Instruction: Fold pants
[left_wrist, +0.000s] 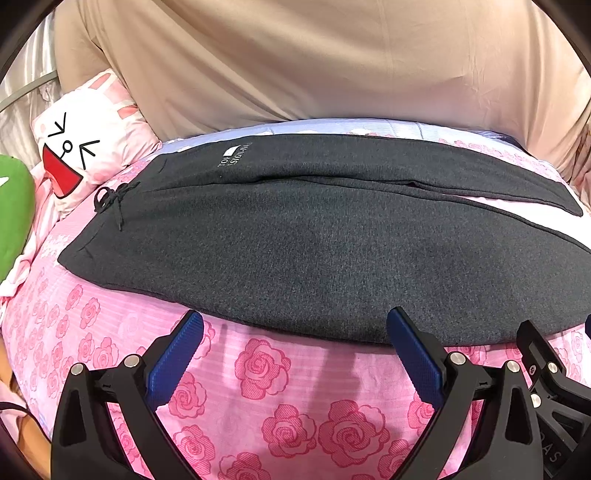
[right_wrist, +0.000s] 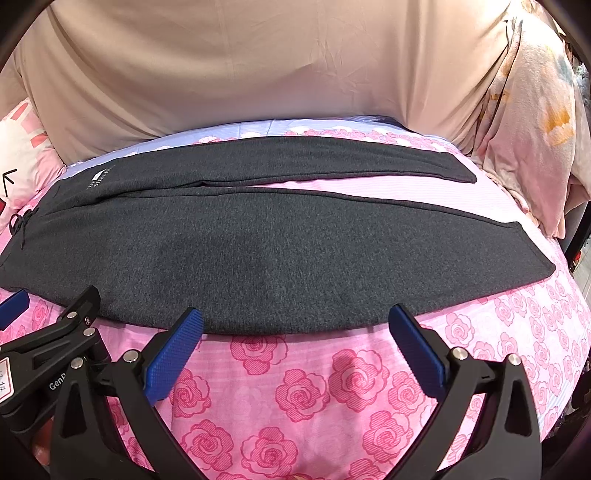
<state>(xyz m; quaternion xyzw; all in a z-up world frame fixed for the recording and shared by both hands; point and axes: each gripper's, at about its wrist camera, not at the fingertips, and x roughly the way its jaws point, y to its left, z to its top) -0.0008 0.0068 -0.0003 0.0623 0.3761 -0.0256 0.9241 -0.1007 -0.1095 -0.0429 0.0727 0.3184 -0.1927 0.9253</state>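
Note:
Dark grey sweatpants (left_wrist: 295, 236) lie flat on a pink rose-print bedsheet (left_wrist: 280, 391), waist and drawstring (left_wrist: 110, 199) to the left, both legs running right and splitting apart near the cuffs (right_wrist: 461, 170). My left gripper (left_wrist: 295, 325) is open and empty, its blue fingertips just at the near edge of the near leg. My right gripper (right_wrist: 295, 321) is open and empty at the same near edge, further right. The pants (right_wrist: 258, 243) fill the middle of the right wrist view. The right gripper shows in the left view (left_wrist: 546, 354); the left gripper shows in the right view (right_wrist: 55, 332).
A beige sheet (left_wrist: 314, 62) hangs behind the bed. A pink cartoon-face pillow (left_wrist: 81, 144) and a green plush (left_wrist: 14, 218) lie at the left. A pale floral blanket (right_wrist: 532, 122) is bunched at the far right, past the cuffs.

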